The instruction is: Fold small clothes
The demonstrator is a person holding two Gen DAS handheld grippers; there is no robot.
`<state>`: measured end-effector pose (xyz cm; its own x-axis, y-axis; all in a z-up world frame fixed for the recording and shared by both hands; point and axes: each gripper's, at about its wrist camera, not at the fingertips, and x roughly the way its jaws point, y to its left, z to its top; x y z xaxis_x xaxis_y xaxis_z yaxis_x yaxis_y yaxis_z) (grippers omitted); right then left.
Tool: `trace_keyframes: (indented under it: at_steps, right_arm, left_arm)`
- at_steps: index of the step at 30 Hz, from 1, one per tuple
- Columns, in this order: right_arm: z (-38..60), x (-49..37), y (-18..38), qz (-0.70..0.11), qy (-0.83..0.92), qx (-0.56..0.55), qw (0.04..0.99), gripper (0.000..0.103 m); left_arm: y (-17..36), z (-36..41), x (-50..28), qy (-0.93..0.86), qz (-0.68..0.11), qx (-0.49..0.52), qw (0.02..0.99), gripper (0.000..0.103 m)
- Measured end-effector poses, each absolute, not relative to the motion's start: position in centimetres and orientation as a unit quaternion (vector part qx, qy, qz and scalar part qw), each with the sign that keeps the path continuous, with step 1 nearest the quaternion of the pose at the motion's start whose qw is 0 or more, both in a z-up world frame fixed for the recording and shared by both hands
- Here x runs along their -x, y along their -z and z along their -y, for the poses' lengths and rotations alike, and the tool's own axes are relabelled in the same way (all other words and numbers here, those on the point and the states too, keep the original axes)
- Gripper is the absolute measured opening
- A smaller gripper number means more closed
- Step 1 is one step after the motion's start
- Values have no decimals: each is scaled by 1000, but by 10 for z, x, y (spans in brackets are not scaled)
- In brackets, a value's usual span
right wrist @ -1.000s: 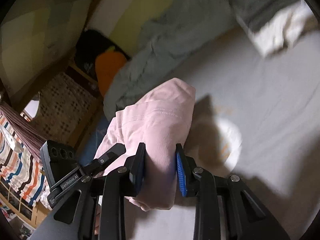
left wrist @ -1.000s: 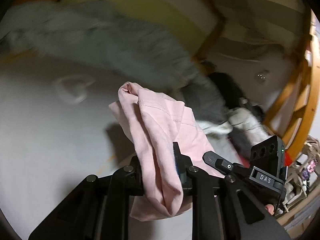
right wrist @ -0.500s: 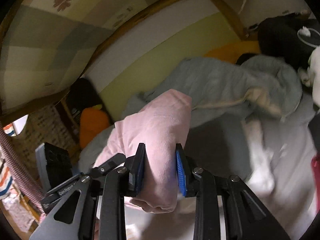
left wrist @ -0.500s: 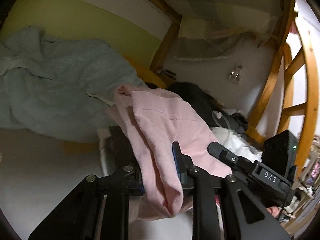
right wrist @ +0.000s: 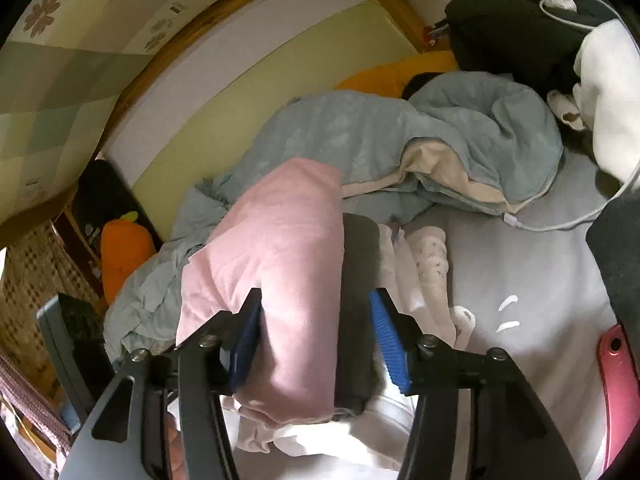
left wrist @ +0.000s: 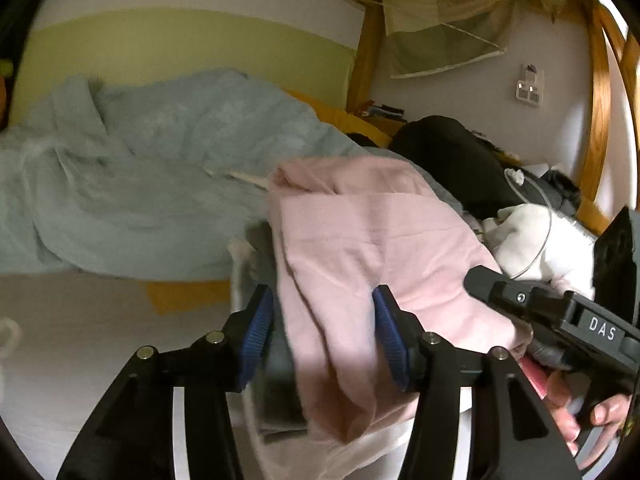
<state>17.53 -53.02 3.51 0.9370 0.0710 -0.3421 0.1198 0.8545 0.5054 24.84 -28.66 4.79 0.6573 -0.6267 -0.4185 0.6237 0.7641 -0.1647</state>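
A folded pink garment (left wrist: 360,264) lies between the blue-padded jaws of my left gripper (left wrist: 320,328), which stand open around it. The same pink garment (right wrist: 280,272) sits between the open jaws of my right gripper (right wrist: 316,332). It rests on a small stack of folded clothes, a dark grey one (right wrist: 358,308) on top and white ones (right wrist: 430,264) below. The right gripper body (left wrist: 560,320) shows at the right of the left wrist view, with the person's hand on it.
A crumpled light blue blanket (left wrist: 140,168) lies behind the stack on the grey bed sheet (right wrist: 540,280). Black clothes (left wrist: 452,160) and a white item (left wrist: 532,236) with a cable lie at the right. An orange plush (right wrist: 120,252) and wooden frame (left wrist: 364,52) border the bed.
Both grippers carried the pink garment over to the stack of folded clothes, and both have opened their jaws, letting it rest on the stack.
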Motion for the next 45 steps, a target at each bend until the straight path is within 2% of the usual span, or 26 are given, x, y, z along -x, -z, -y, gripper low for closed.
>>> trace_keyframes:
  at_steps: [3,5,6,8,12,13,15,19,23,27,31,45]
  right_arm:
    - [522,-165,-39,-168,49,-247,953,67]
    - [516,-153,-44,-159,55,-236,957,81]
    - [511,-145,-47,-153,54,-223,961,84]
    - [500,-128,-54,-140,67,-184,971,85]
    - [481,-96,-63,-89,120,-143,979,89]
    - [478,-90,-62,-76,129,-142,978,94]
    - [470,-78,-56,-51,150,-137,978,102]
    - [451,-63,-50,-8,189,-84,978,103]
    - [446,-62,-40,-18,183,-70,980,103]
    - [439,-66,-32,-16,200,-48,979,103]
    - [435,-72,-30,-26,205,-34,978,103]
    - [424,-73,-29,-27,193,-11,981,103]
  left_arm:
    - [-60,282,-231,315,-181,-40,931,51]
    - [-67,272,-215,315,-157,-49,935,51]
    - [-70,266,-207,314,-147,-51,937,52]
    - [-73,254,-193,305,-131,-43,942,58]
    - [-70,233,-174,295,-114,-16,949,86]
    - [-67,228,-169,289,-106,-16,951,90]
    - [-60,221,-162,278,-91,-19,956,92]
    - [-45,213,-158,273,-89,-12,958,92]
    - [-32,207,-157,259,-78,-10,963,93]
    - [-24,199,-158,243,-72,2,967,102]
    - [-30,188,-152,220,-42,17,974,102]
    - [-24,196,-151,196,-41,-1,980,102]
